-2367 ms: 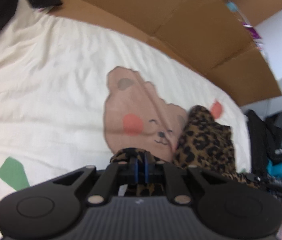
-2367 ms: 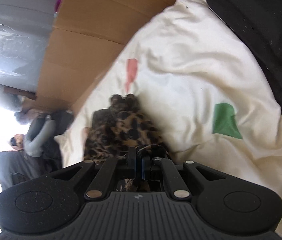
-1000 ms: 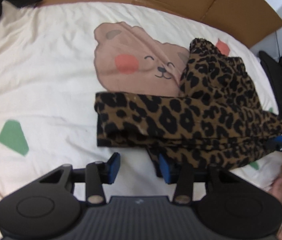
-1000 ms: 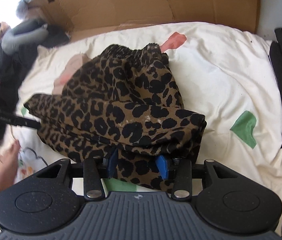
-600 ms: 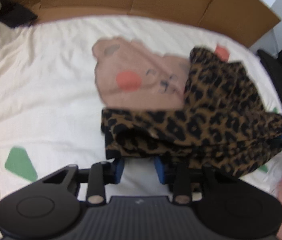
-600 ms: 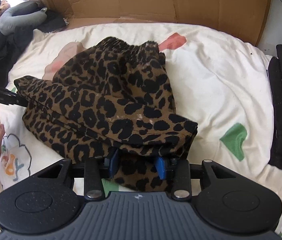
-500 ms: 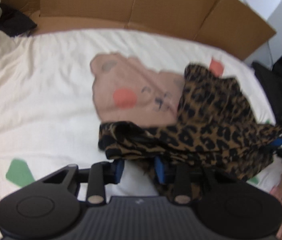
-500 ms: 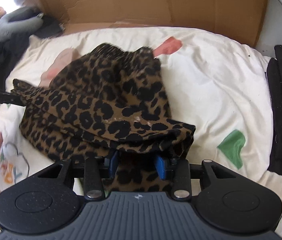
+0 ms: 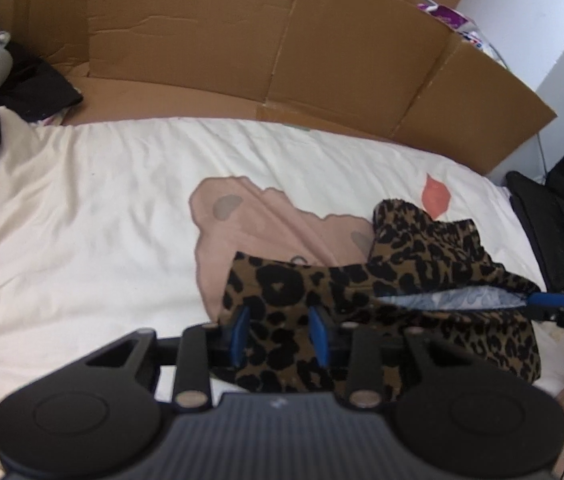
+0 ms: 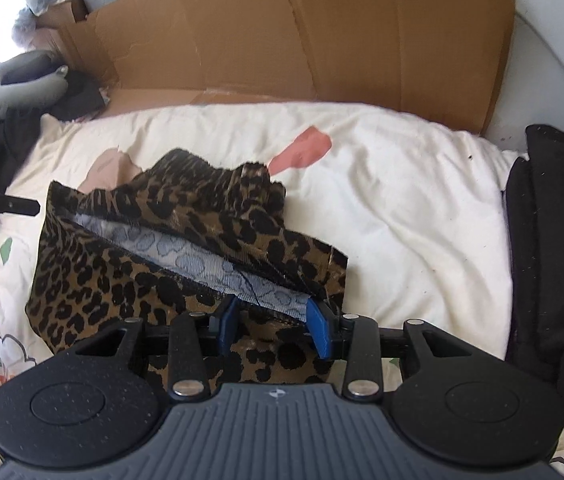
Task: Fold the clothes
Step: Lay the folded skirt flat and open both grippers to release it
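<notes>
1. Leopard-print garment (image 9: 422, 264) lies mid-bed on the cream duvet (image 9: 101, 220), partly over its bear print (image 9: 261, 216).
2. Left gripper (image 9: 277, 334): jaws parted, fabric between them, not pinched. Right gripper (image 10: 271, 320): same, wide apart around the opened hem.
3. Risk: hem gapes, pale lining (image 10: 185, 254) showing; closing on one layer likely skews the fold.
4. Room: bare duvet both sides; cardboard (image 10: 302, 40) walls the far edge, black bag (image 10: 558, 260) on the right.

I see a cream duvet (image 9: 93, 216) with a bear print (image 9: 249, 220) and a red patch (image 10: 302, 152). Cardboard (image 9: 265, 52) stands behind it. A black bag (image 10: 558, 264) lies beside its right edge, a grey pillow (image 10: 17, 84) far left.
</notes>
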Demonstrator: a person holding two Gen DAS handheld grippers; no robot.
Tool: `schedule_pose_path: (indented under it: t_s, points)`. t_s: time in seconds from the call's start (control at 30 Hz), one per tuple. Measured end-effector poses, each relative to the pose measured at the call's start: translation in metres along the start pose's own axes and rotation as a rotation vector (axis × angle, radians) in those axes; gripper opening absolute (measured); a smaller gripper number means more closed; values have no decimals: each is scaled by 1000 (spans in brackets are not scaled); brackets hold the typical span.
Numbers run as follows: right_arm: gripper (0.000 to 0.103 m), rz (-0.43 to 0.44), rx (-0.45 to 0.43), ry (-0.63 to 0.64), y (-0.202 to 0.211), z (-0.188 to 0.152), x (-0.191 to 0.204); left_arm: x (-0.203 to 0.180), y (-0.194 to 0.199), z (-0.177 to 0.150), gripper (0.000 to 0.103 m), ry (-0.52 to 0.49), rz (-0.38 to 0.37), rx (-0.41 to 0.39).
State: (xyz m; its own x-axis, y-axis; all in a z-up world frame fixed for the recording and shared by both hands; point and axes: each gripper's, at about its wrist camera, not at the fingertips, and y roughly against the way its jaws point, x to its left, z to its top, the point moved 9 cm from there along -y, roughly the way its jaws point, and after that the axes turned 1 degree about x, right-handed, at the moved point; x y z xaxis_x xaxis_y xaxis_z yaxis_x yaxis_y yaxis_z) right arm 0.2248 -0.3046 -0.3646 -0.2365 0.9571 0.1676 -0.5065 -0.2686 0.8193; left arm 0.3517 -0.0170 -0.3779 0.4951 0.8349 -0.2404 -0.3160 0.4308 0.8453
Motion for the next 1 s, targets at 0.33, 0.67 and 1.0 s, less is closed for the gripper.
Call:
schedule_pose_path:
  t_s: [0.33, 0.67, 1.0]
  points:
    - [44, -13, -140, -115, 36, 12, -18, 7, 3, -12, 35, 14, 17, 13]
    - [44, 76, -34, -76, 15, -26, 21, -8, 2, -24, 35, 1, -6, 32]
    - [44, 47, 16, 9, -25, -30, 34, -31, -6, -30, 35, -100, -22, 61]
